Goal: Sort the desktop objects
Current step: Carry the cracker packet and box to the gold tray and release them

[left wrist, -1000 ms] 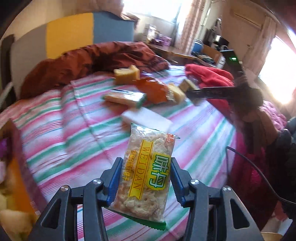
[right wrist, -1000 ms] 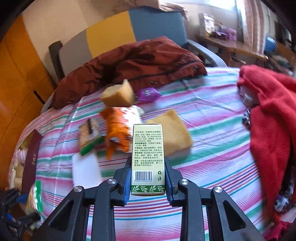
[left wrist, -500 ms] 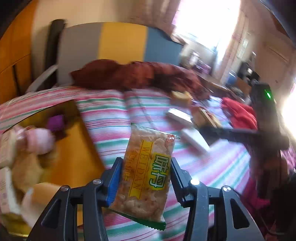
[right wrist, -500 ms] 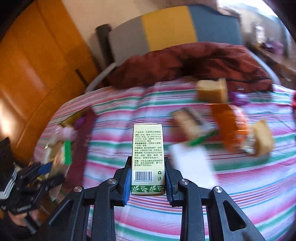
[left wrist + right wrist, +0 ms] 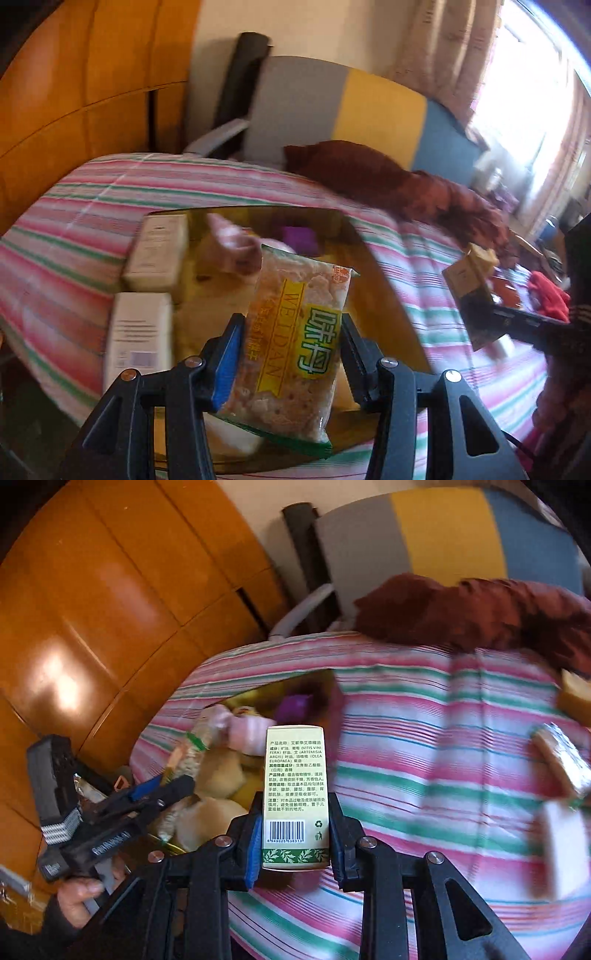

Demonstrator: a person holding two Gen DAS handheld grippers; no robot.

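Two boxes [image 5: 155, 258] lie in the tray's [image 5: 384, 295] left side, apparently end to end.

"WEIDAN" and large Chinese characters are read on the cracker packet [image 5: 291, 343]. Chinese print and a barcode, seemingly 6949025536313, are borne by the pale box [image 5: 295, 794], at 6 o'clock.

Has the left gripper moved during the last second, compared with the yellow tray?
Yes. The left gripper, shut on the cracker packet, has swung left from the striped cloth to above the yellow tray.
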